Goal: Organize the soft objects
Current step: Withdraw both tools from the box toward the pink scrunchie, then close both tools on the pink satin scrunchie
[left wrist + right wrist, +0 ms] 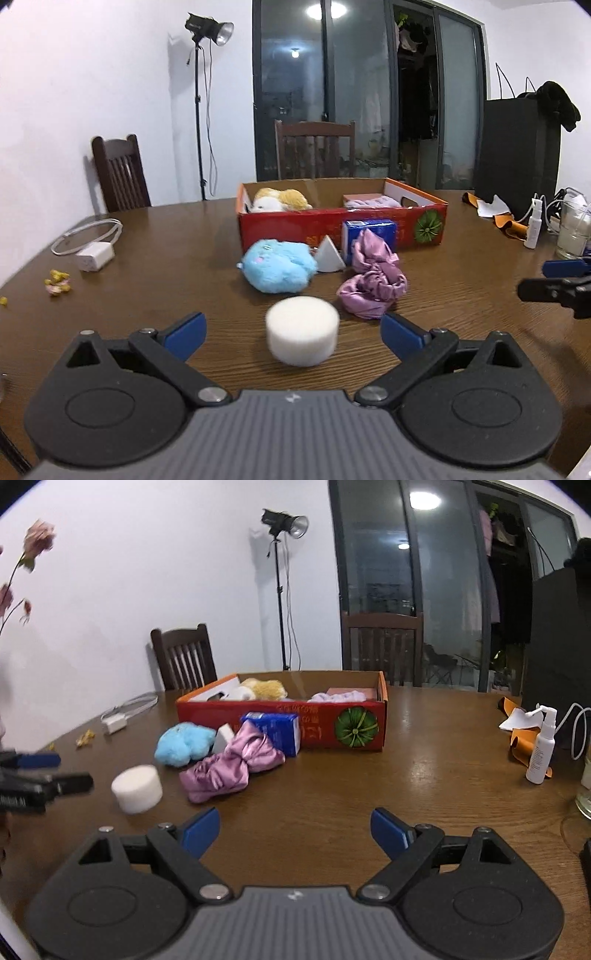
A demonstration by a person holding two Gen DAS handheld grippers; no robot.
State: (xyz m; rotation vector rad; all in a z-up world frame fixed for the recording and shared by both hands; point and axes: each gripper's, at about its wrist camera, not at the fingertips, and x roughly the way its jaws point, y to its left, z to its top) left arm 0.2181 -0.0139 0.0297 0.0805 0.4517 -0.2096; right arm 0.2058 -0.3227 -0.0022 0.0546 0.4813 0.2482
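Nearest to you, your left gripper [293, 330] stands with its blue pads spread wide and holds nothing; the white round foam cylinder [302, 331] sits on the brown wooden table [166, 258] just in front of the gap, between the two pads but not touched by them. Your right gripper [294, 829] is also wide open and empty, with only bare table between its pads.

A little farther lie the other loose soft things: the crumpled purple satin cloth [373, 275] to the right of the foam, the fluffy light-blue plush toy [279, 265] to the left, and between them the small white wedge-shaped sponge [330, 256]. The blue tissue pack [369, 232] stands behind the cloth, against the front wall of the box.

Behind these is the red cardboard box [332, 227]. It already holds a yellow and white plush toy [280, 200] on its left side and a folded pale lilac cloth [371, 202] on its right side. So I judge the task as partly done: two soft things are inside, and five are still outside on the table.

Nothing stands between your left gripper and the foam, so this piece looks the easiest to take first. The purple cloth lies close beside it on the right.

Around, not part of the task: a white charger with cable [94, 254] at the far left, and a white spray bottle [542, 747] at the right edge.
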